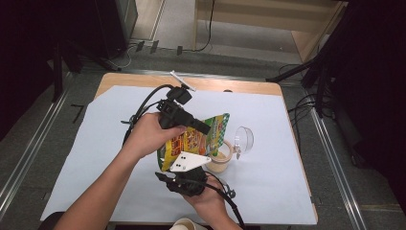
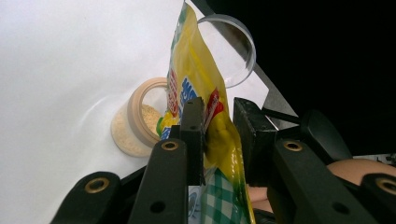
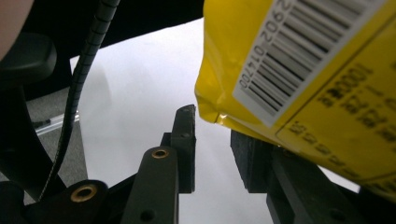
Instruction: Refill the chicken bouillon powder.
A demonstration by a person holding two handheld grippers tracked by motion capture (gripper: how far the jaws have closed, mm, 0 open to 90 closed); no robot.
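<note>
While the left gripper (image 2: 217, 135) jaws pinch the yellow plastic snack pouch (image 1: 194, 139), its mouth tilts toward the round beige powder jar (image 1: 221, 158) at four o'clock, and the right gripper (image 3: 212, 149) jaws are spread.

Left gripper (image 2: 218, 135): two black jaws closed on a yellow snack pouch (image 2: 198, 88), held on edge. Behind the pouch, left: open beige jar (image 2: 135, 121) of pale powder on white table cover (image 2: 56, 70). Farther off, right: clear round lid (image 2: 238, 51).
</note>
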